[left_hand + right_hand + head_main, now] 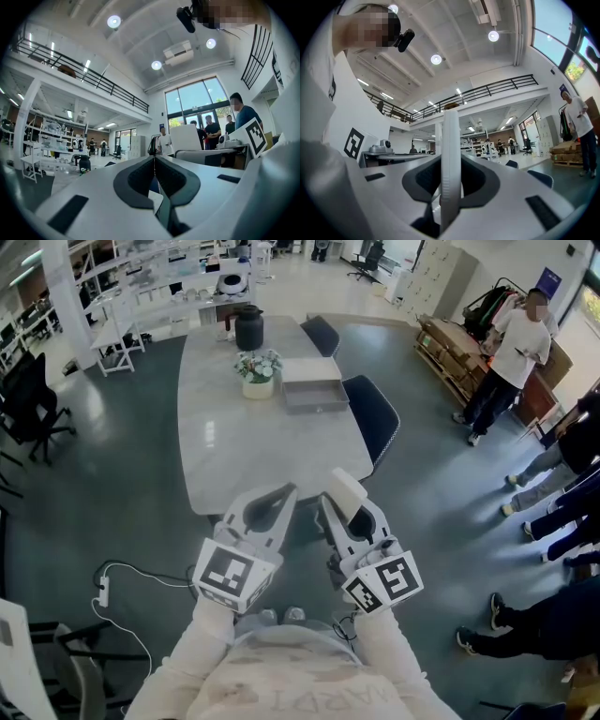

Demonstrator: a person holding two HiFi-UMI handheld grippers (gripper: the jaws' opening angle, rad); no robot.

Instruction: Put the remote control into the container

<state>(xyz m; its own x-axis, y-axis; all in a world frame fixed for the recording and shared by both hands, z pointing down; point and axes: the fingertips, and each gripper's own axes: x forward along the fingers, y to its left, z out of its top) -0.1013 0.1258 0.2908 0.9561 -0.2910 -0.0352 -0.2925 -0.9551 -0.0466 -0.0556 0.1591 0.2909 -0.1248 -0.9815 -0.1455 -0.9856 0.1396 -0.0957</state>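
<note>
My right gripper (343, 507) is shut on the white remote control (347, 487), held close to my body over the floor, short of the table. In the right gripper view the remote control (451, 140) stands edge-on and upright between the jaws of the right gripper (451, 165). My left gripper (284, 495) hangs beside it, shut and empty. In the left gripper view the left gripper (154, 158) shows its jaws pressed together. The container, a shallow grey box (314, 390), rests on the far right part of the pale table (244, 446).
A white flower pot (258, 373) and a black jug (248, 329) stand on the table left of and behind the box. Dark chairs (373, 415) line the table's right side. People (511, 352) stand at the right. A power strip (103, 592) with its cable lies on the floor at left.
</note>
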